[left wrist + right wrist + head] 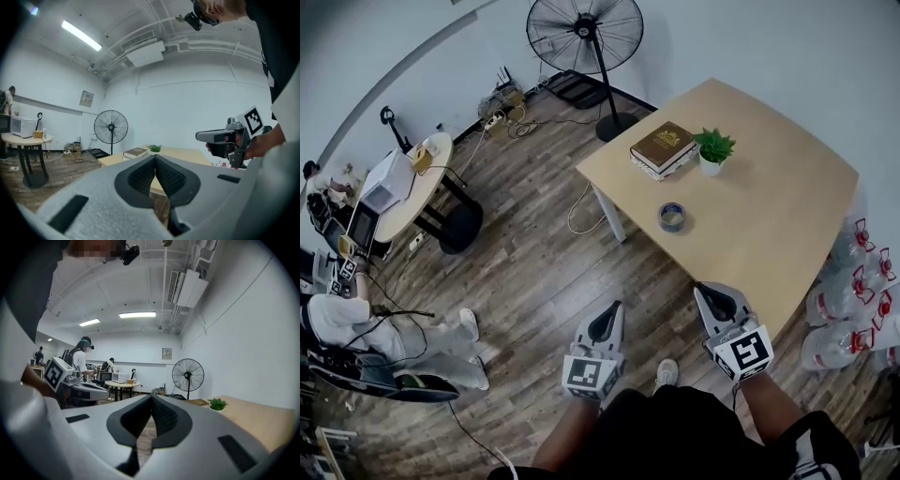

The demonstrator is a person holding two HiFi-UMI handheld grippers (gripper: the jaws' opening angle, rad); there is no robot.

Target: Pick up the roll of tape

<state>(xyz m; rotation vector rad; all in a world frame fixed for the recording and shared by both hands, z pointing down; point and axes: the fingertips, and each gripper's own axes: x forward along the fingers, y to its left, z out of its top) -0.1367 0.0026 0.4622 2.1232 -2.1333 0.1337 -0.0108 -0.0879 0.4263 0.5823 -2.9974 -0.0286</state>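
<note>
Fingers (140, 177) of the left gripper (607, 323) and the right gripper (722, 305) are sitting pressed together on nothing, both hovering by the near edge of the wooden surface (769, 216). Farther in, the roll of tape (672, 217) is lying flat, apart from the book (662, 147) and potted plant (713, 148). Likely light and stiff, it is inviting a pinch across its ring wall.
</note>
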